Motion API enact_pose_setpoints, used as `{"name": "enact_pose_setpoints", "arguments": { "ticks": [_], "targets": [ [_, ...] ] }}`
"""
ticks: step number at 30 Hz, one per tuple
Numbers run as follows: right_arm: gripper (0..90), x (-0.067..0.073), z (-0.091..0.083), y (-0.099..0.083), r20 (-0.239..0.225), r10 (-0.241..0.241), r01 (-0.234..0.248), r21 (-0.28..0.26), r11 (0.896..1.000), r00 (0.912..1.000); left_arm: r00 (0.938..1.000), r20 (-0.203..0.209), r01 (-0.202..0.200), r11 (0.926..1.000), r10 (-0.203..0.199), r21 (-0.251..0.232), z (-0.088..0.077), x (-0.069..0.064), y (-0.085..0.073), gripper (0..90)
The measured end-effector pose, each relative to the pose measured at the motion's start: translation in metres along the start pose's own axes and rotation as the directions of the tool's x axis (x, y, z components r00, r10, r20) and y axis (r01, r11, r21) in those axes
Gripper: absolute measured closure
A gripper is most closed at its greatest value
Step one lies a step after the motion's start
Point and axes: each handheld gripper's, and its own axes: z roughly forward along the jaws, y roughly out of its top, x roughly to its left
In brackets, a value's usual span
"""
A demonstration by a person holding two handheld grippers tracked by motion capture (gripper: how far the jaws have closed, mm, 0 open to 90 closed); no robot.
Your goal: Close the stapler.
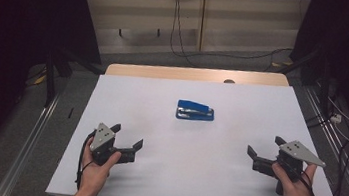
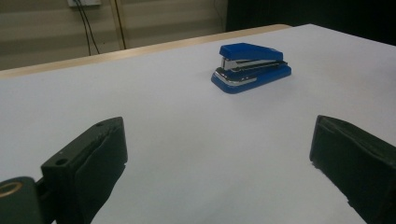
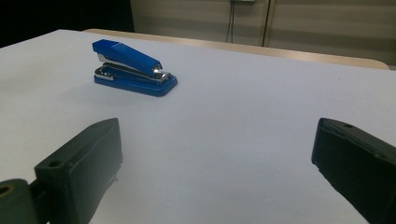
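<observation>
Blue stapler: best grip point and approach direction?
Probably grip the stapler across its narrow width at mid-body, claw coming from above. It lies flat on the white table, long axis left-right, its two long sides free. The sloped top arm looks like a poor surface to pinch top-to-bottom. Both the left claw and the right claw are open, well short of it.

Dim room, bright white bench, soft focus up close

In the high view the bench (image 1: pixel 196 151) is evenly lit while both sides fall into near-black. In both gripper views the black jaws are blurred and underexposed. The blue stapler (image 3: pixel 133 68) carries a small glare spot on its metal and casts a faint, soft shadow.
</observation>
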Motion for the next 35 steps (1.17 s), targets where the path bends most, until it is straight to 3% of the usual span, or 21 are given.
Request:
{"name": "enact_pose_setpoints", "arguments": {
  "ticks": [8, 15, 19, 25, 35],
  "targets": [
    [3.3, -0.004, -0.011, -0.006, 0.062, 0.012, -0.013, 0.012, 1.0, 0.998, 0.9988, -0.045, -0.017, 0.9997, 0.018, 0.019, -0.013, 0.006, -0.007, 4.1],
    [3.3, -0.009, -0.023, -0.013, 0.093, 0.044, -0.043, -0.012, 0.999, 0.9947, 0.9972, -0.06, 0.045, 0.999, -0.045, -0.001, -0.018, 0.012, -0.012, 4.1],
    [3.2, -0.008, -0.021, -0.017, 0.083, 0.045, -0.045, -0.005, 0.999, 0.9956, 0.9962, -0.067, 0.057, 0.9982, -0.056, 0.016, -0.018, 0.011, -0.017, 4.1],
    [2.7, -0.006, -0.017, -0.015, 0.064, 0.024, -0.023, -0.017, 1.0, 0.9977, 0.998, -0.063, 0.01, 0.9994, -0.008, 0.033, -0.015, 0.007, -0.017, 4.1],
    [2.1, -0.006, -0.015, -0.015, 0.053, 0.026, -0.025, -0.014, 1.0, 0.9983, 0.9979, -0.055, 0.037, 0.9992, -0.036, 0.017, -0.012, 0.01, -0.016, 4.1]
  ]
}}
